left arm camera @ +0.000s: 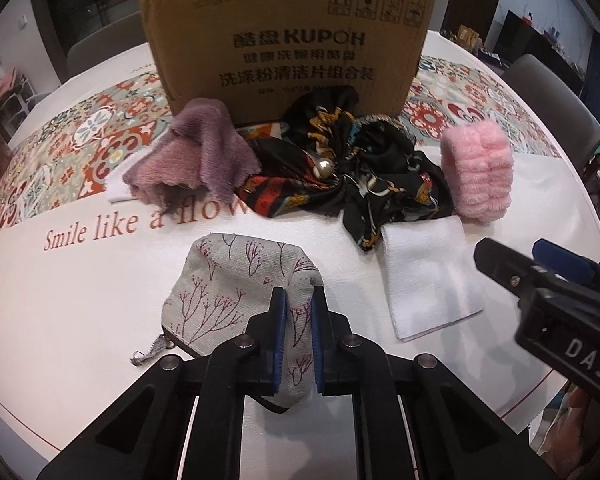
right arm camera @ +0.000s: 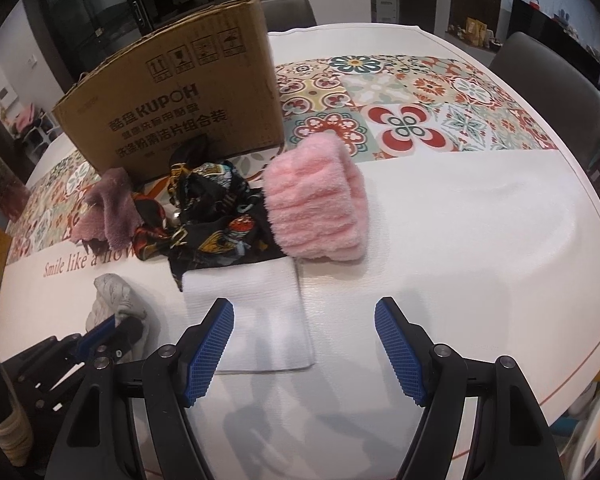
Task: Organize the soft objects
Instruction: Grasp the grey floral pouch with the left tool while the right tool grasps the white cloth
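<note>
The left gripper [left arm camera: 299, 312] pinches the grey pouch [left arm camera: 236, 292] lying on the table [left arm camera: 80, 300], the white cloth [right arm camera: 256, 312] lies just ahead of the wide-open, empty right gripper [right arm camera: 304, 344], and the pink fluffy roll [right arm camera: 316, 200] sits farther ahead.

Grey branch-print pouch [left arm camera: 236, 292], mauve fleece [left arm camera: 192, 156], dark patterned scarf [left arm camera: 340, 168], pink plush roll [left arm camera: 478, 170], white cloth [left arm camera: 428, 280]

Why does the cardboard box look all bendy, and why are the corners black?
Left wrist view: the fisheye lens bows the cardboard box and darkens the corners. Right wrist view: same curving on the table edge, plus soft grey shadows under the right gripper.
</note>
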A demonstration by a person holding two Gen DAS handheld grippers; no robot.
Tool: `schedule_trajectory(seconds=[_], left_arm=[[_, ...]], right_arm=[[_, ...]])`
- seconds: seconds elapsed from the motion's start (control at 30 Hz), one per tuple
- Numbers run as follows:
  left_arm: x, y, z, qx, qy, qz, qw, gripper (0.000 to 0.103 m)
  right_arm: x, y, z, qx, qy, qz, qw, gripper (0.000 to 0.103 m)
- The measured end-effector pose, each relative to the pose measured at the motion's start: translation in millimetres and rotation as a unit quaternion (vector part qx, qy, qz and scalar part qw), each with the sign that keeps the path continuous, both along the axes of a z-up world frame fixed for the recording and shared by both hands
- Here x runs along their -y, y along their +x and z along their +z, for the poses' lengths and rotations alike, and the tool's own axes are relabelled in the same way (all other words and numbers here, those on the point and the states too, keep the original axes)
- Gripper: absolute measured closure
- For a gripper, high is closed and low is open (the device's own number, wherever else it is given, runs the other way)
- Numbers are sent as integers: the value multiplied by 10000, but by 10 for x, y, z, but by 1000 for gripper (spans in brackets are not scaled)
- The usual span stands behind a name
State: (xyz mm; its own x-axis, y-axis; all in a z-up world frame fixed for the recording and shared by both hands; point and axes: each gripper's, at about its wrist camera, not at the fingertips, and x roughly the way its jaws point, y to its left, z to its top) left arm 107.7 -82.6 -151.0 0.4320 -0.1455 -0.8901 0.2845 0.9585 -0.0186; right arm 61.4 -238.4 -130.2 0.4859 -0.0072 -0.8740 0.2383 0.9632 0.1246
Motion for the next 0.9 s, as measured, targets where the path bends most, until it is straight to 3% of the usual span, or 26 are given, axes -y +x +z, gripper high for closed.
schedule_trajectory(seconds=[0.4, 0.9], left_arm=[[-291, 48, -20, -27, -112, 336, 9994, 90], [-336, 58, -30, -37, -149, 363, 9992, 90]], right_arm=[[-344, 181, -158, -286, -62, 369, 9989, 29], [-433, 230, -351, -735, -158, 404, 9963, 34]])
